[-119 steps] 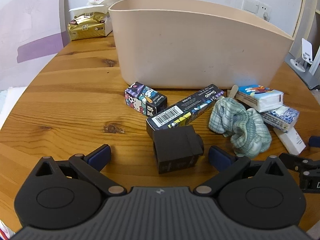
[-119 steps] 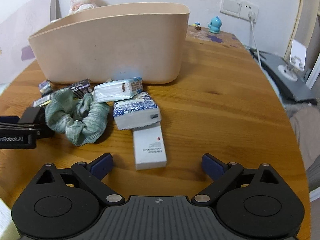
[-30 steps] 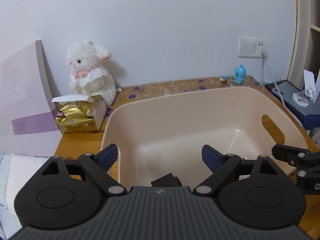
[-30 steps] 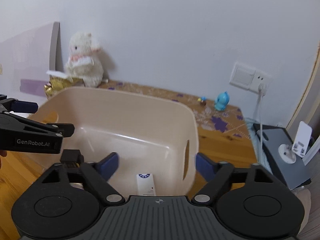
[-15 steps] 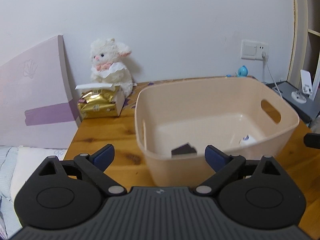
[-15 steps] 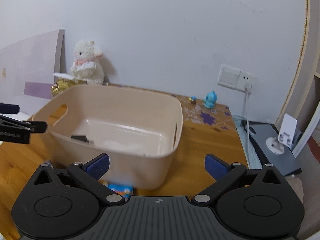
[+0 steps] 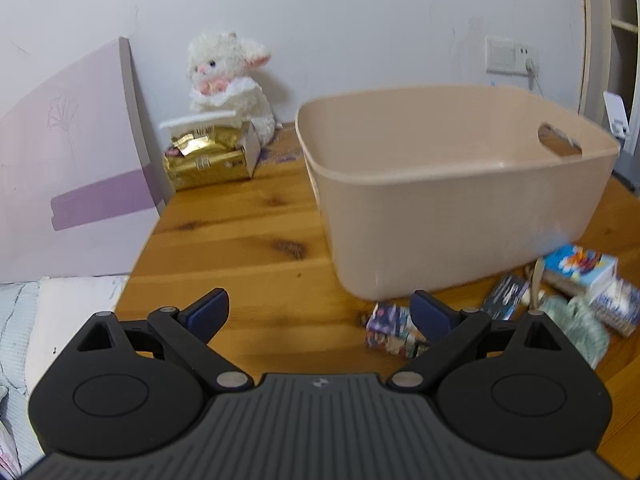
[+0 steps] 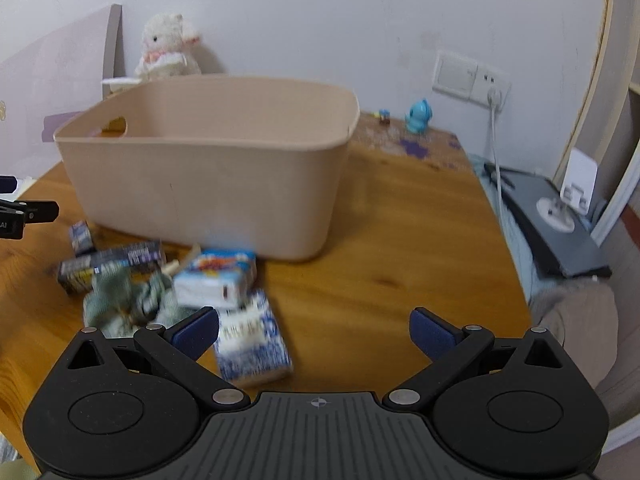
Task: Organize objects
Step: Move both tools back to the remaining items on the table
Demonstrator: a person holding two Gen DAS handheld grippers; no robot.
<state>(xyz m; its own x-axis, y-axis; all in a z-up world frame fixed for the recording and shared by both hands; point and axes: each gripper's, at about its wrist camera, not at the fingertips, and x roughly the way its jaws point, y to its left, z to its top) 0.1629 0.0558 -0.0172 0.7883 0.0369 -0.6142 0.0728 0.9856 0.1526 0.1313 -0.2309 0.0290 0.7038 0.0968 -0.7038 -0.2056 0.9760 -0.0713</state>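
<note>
I am holding my left gripper (image 7: 319,310) above the wooden table (image 7: 248,240), and its jaws are spread wide with nothing between them. My right gripper (image 8: 314,330) is hanging over the table too, jaws wide apart and holding nothing. The big beige bin (image 7: 448,200) is sitting near the middle of the table. Small things are lying in a messy bunch on the table, right against the bin's near wall. I am seeing a little cartoon box (image 7: 390,330) just behind my left gripper's right finger. In the right view a long dark box (image 8: 112,264) is lying next to a green cloth scrunchie (image 8: 128,300), and the scrunchie is touching a white and blue tissue pack (image 8: 218,276). Another blue patterned tissue pack (image 8: 252,340) is lying just beside my right gripper's left finger. A white plush bunny (image 7: 228,84) is sitting at the far edge of the table by the wall, with a gold tissue box (image 7: 208,156) in front of it. A small blue toy (image 8: 418,116) is standing at the far right corner. The pictures are blurry.
</note>
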